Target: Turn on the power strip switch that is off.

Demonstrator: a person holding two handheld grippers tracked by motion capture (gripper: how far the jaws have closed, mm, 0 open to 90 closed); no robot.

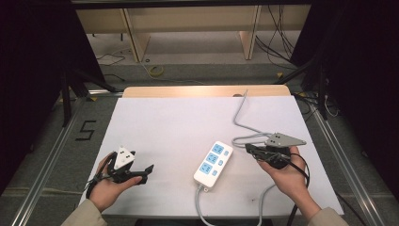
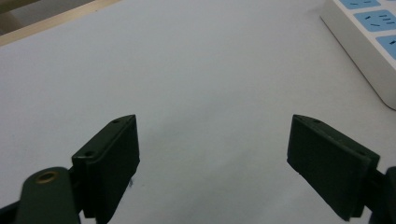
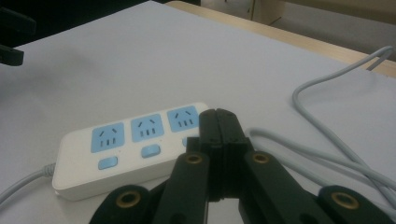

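1. Power strip (image 1: 213, 164), white with blue sockets, lies on the white table (image 1: 164, 127), its cord leaving toward the person.
2. Left tongs (image 1: 147, 172), well left of the strip, stand wide apart over bare table.
3. Right tongs (image 1: 249, 148), just right of the strip, are pressed together, holding nothing.
4. Grey cable (image 1: 242, 117) loops behind the strip.

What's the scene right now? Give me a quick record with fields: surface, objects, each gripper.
surface: table with white cover
object: white power strip, three blue sockets, blue switches
cable: grey cable loops across the far right of the table
left gripper: open, holds nothing, left of the strip
right gripper: shut, holds nothing, just right of the strip
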